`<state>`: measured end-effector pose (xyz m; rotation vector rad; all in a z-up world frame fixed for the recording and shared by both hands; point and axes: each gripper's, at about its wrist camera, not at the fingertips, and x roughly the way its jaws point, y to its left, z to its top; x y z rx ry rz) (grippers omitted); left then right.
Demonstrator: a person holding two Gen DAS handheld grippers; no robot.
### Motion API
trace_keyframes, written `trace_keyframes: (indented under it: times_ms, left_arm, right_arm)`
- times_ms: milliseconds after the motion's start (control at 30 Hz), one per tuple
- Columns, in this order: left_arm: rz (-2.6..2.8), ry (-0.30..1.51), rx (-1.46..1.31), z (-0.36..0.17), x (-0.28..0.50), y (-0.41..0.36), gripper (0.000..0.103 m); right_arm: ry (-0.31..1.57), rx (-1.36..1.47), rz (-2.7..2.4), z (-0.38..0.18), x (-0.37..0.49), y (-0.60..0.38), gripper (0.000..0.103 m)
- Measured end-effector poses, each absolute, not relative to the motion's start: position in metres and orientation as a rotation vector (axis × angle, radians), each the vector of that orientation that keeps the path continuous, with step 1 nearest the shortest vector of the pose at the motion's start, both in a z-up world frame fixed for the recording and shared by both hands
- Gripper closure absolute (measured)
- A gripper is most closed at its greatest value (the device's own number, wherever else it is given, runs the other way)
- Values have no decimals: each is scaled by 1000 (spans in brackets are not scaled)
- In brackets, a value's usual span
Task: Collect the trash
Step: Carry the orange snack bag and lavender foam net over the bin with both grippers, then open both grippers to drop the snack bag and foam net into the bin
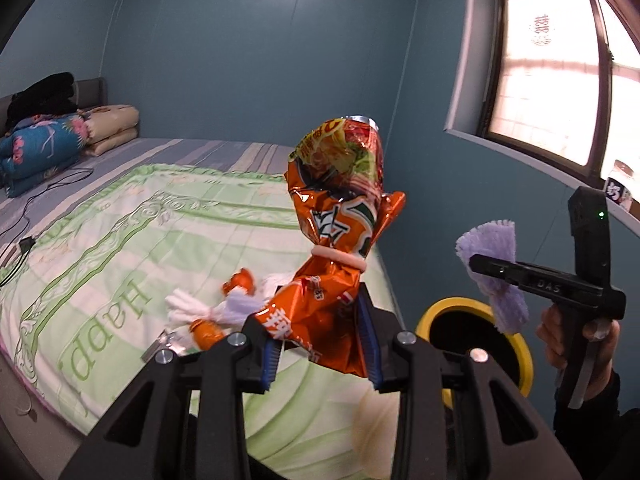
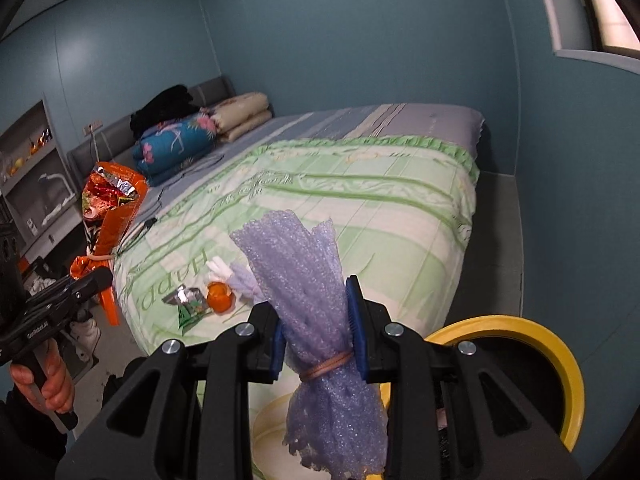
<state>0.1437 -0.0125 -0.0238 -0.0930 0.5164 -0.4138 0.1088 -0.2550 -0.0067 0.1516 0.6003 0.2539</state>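
Above the near corner of the bed [image 2: 360, 208], the left hand-held gripper [image 1: 324, 332] is clamped on an orange snack bag [image 1: 340, 216], crumpled and cinched at the waist by a pale band, its printed top standing up over the blue pads. To its right, the right hand-held gripper [image 2: 316, 320] squeezes a lilac foam net [image 2: 308, 280], bunched and tied with a rubber band just below the pads, its frayed ends fanning out above and below. Both bundles hang in the air, clear of the bedding. A yellow-rimmed bin [image 2: 560, 360] with a dark inside stands on the floor at the bed's near right corner, below and beside the foam net. More litter lies on the green-and-white bedspread near its edge: a white foam piece [image 2: 220, 268], an orange wrapper scrap [image 2: 220, 300] and a green-and-silver packet [image 2: 188, 304], close together. Folded quilts [image 2: 176, 148] are stacked at the far head of the bed.
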Motion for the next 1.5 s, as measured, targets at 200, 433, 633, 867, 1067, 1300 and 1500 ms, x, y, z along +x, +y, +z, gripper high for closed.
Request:
trace_keyframes:
  times_ms: [200, 433, 633, 867, 1067, 1300, 1500]
  left_arm:
    - [-486, 497, -76, -12, 144, -49, 72]
    - [-558, 512, -58, -15, 157, -87, 72]
    - [-619, 530, -59, -20, 170, -117, 71]
    - [-682, 556, -45, -32, 181, -154, 71]
    - [-729, 605, -19, -49, 187, -186, 71]
    - [-764, 655, 7, -69, 190, -213, 71]
    - [-790, 708, 16, -85, 194, -233, 71]
  right_arm:
    - [542, 183, 198, 4, 91, -283, 78]
    - [510, 222, 123, 7, 75, -316, 78]
    - [493, 268, 58, 0, 63, -346, 78]
    - [498, 317, -9, -13, 55, -371, 77]
    - [519, 353, -38, -29, 53, -386, 77]
    - [553, 385, -56, -45, 54, -396, 77]
    - [581, 411, -61, -57, 55, -402, 77]
